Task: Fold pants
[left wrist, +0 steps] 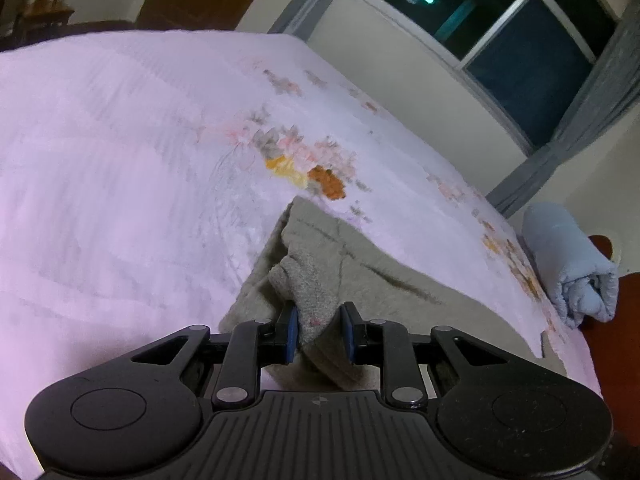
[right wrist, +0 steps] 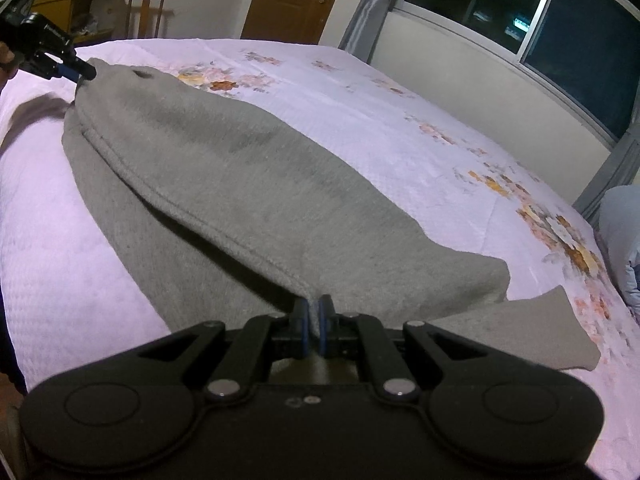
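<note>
— Both grippers gripping?

— Yes. I'm clamping the left gripper (left wrist: 319, 334) fingers on a bunched corner of the grey pants (right wrist: 248, 184), and the right gripper (right wrist: 313, 328) fingers are pinching the seam edge. They're lying along the bed (right wrist: 360, 92), one leg over the other.

— Handling?

— Soft, thick, floppy fleece; I'm judging edges safest. I'm reading no labels.
</note>
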`<action>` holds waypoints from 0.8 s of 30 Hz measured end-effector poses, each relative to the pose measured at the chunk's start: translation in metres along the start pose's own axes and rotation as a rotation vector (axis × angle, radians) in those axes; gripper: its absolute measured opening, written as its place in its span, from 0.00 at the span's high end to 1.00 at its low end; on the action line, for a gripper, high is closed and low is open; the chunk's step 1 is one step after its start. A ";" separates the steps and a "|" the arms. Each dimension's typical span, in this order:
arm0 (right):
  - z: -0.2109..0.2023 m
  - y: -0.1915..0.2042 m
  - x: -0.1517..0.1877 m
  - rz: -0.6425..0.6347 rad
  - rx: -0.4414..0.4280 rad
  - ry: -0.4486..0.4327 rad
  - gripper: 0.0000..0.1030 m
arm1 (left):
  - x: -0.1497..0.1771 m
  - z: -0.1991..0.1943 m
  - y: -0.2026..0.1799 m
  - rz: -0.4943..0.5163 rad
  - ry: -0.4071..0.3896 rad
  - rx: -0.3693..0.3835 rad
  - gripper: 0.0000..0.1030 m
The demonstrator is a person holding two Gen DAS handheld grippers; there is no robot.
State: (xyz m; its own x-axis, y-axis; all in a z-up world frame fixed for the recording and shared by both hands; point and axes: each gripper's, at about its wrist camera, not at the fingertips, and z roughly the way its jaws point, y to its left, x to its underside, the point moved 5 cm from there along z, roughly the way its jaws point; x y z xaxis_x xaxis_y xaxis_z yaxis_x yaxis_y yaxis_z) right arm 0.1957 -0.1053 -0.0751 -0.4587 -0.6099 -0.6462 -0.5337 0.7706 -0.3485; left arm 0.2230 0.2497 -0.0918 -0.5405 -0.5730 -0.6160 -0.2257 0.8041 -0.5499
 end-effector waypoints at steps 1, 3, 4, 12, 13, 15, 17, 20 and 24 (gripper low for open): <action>-0.003 0.000 -0.002 -0.001 0.004 -0.009 1.00 | -0.003 -0.002 -0.002 0.007 -0.005 0.008 0.78; -0.012 0.000 -0.006 -0.003 0.010 -0.023 1.00 | -0.011 -0.006 -0.006 0.022 -0.017 0.022 0.78; -0.016 0.000 -0.007 -0.007 0.013 -0.029 1.00 | -0.016 -0.008 -0.008 0.024 -0.024 0.031 0.78; -0.019 0.014 0.015 -0.014 -0.031 0.002 1.00 | 0.001 0.009 0.012 -0.004 0.089 -0.016 0.78; -0.014 0.019 0.021 -0.035 -0.031 0.021 1.00 | 0.005 0.009 0.018 -0.025 0.086 -0.005 0.78; -0.010 0.024 0.027 -0.045 -0.028 0.029 1.00 | 0.007 0.005 0.020 -0.045 0.069 0.011 0.78; -0.014 0.023 0.024 -0.026 -0.026 0.014 1.00 | 0.005 -0.001 0.015 -0.026 0.052 0.018 0.78; -0.028 0.020 0.016 -0.027 -0.016 -0.015 1.00 | 0.002 -0.003 0.008 0.009 0.048 0.012 0.78; -0.018 0.026 0.029 -0.044 -0.028 0.033 1.00 | 0.008 0.006 0.015 -0.001 0.079 -0.011 0.78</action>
State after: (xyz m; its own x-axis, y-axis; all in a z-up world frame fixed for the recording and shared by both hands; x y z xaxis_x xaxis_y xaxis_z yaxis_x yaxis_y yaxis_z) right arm 0.1559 -0.1062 -0.0910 -0.4568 -0.6494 -0.6079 -0.5733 0.7375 -0.3570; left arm 0.2201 0.2557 -0.1084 -0.6025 -0.5600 -0.5686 -0.2354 0.8055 -0.5439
